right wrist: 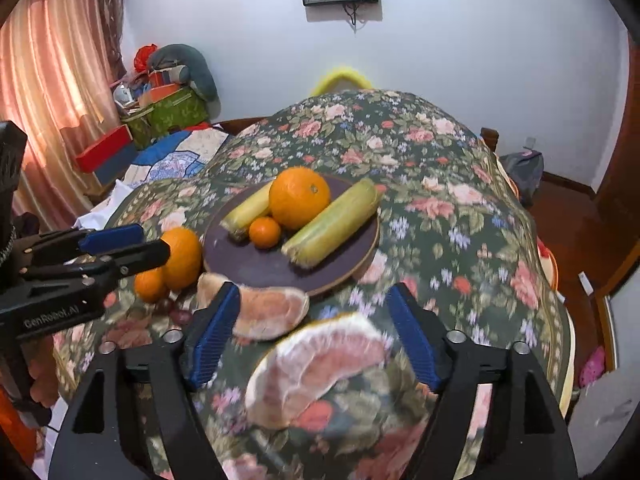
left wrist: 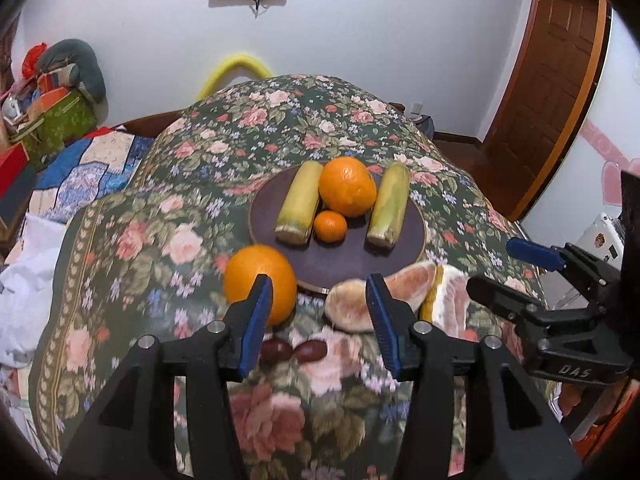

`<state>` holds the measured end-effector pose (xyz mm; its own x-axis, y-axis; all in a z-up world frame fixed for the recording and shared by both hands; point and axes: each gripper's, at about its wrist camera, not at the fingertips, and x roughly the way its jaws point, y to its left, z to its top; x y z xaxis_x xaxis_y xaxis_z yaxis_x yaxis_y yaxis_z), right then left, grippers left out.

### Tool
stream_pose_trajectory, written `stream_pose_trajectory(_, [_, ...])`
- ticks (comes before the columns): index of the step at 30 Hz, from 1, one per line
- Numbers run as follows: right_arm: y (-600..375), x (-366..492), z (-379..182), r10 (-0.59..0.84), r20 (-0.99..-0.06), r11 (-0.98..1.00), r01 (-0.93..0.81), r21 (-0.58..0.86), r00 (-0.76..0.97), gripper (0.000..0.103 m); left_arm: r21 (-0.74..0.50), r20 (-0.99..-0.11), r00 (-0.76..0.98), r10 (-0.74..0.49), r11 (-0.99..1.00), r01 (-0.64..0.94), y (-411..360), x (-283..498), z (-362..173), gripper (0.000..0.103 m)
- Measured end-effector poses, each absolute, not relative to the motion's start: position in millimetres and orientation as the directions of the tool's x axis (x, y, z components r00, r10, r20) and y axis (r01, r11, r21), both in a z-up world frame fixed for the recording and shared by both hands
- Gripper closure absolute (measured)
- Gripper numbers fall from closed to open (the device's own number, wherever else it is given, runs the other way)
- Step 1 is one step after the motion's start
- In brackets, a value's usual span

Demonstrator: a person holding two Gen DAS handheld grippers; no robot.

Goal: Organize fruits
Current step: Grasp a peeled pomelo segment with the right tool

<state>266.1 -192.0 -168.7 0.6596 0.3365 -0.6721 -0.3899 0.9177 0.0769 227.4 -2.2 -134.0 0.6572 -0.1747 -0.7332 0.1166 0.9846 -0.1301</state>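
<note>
Blue-padded right gripper (right wrist: 312, 336), jaws wide and empty, is straddling the near pomelo wedge (right wrist: 316, 368); next, closing and lifting to the plate (right wrist: 248, 264).

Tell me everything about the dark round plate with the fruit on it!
The plate is round, flat and dark purplish-brown, with a thin lighter rim that looks like wood. It lies level on the flowery cloth. On it rest a big orange, a small orange and two yellow-green corn cobs, one on each side of the oranges. Its front half is bare. A pinkish fruit slice lies on the cloth just off its near edge; whether they touch is unclear.
</note>
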Motion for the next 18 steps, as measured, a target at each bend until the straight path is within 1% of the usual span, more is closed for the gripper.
stream_pose_trajectory(7, [-181, 257, -200, 0.29, -0.73, 0.922, -0.386, 0.038, 0.619, 0.025, -0.129, -0.753, 0.636, -0.168, 0.986, 0.107, 7, 210, -144, 0.055])
stream_pose_trajectory(15, [-177, 262, -228, 0.293, -0.782, 0.92, -0.385, 0.074, 0.55, 0.025, -0.124, -0.784, 0.597, -0.172, 0.985, 0.122, 5, 211, -163, 0.055])
stream_pose_trajectory(18, [-183, 260, -231, 0.297, -0.78, 0.917, -0.392, 0.072, 0.552, 0.025, -0.126, -0.789, 0.586, -0.183, 0.982, 0.137, -1, 214, -169, 0.055])
